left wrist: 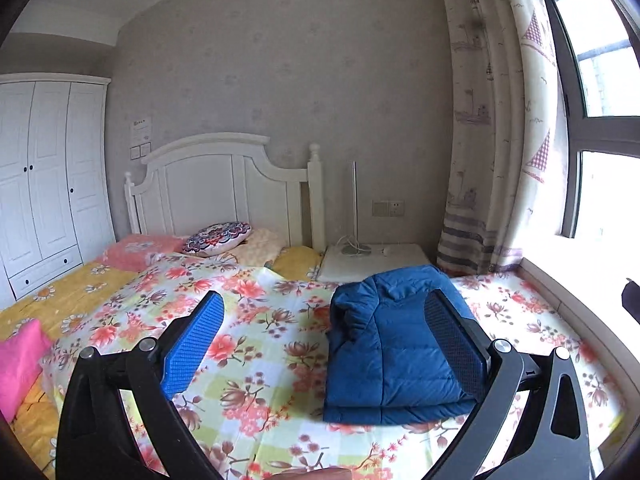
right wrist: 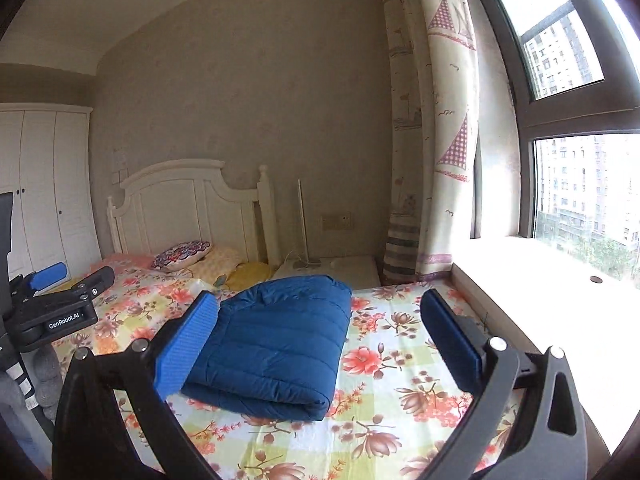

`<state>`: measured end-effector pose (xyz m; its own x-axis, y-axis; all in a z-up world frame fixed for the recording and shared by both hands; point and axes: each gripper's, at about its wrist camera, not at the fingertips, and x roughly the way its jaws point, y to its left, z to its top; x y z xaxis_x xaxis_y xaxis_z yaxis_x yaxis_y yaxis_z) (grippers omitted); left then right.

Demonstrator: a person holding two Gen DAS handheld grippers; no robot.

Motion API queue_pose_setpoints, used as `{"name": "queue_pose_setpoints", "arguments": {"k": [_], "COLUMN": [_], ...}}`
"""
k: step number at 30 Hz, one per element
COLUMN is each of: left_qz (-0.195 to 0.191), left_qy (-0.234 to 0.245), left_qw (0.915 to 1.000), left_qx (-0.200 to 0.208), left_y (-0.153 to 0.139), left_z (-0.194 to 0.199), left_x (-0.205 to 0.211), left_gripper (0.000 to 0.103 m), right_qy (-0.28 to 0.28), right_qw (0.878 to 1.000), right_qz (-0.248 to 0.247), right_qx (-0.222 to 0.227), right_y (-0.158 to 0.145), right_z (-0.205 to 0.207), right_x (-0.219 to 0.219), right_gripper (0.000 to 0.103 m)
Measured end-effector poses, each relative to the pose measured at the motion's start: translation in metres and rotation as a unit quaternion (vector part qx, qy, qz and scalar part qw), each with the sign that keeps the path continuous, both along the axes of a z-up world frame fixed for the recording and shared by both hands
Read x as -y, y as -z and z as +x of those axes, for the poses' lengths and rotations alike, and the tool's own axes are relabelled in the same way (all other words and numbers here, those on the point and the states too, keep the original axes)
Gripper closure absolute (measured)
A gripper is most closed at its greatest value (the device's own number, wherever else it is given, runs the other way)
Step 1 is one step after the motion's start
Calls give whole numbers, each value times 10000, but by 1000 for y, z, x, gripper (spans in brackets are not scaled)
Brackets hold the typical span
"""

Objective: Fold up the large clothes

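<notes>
A blue quilted down jacket lies folded into a thick rectangle on the floral bedsheet. It also shows in the right wrist view. My left gripper is open and empty, held above the bed just left of the jacket, its right finger overlapping the jacket's right side in view. My right gripper is open and empty, above the bed, with the jacket behind its left finger. The left gripper appears at the left edge of the right wrist view.
Pillows lie by the white headboard. A pink cushion sits at the left bed edge. A white nightstand with a lamp stands behind the jacket. A curtain and window ledge border the right. A wardrobe stands left.
</notes>
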<state>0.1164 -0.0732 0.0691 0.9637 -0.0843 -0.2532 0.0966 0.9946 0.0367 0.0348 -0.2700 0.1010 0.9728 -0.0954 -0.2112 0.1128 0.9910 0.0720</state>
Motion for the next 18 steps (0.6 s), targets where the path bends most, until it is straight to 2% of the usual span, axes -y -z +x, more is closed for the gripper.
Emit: {"name": "queue_pose_setpoints", "arguments": {"k": [8, 18], "left_qz": [77, 64], "left_qy": [93, 175], "left_qw": [9982, 9976], "left_qx": [-586, -664], "left_y": [29, 36], "left_z": [12, 5], "left_x": [6, 7], "left_gripper": [4, 4], "right_qy": [-359, -359], "right_qw": [9962, 9952], "right_qz": [-415, -493], "right_qx": [-675, -769], "right_y": [33, 34], "right_z": [34, 35], "right_x": [-32, -36], "right_gripper": [2, 2]}}
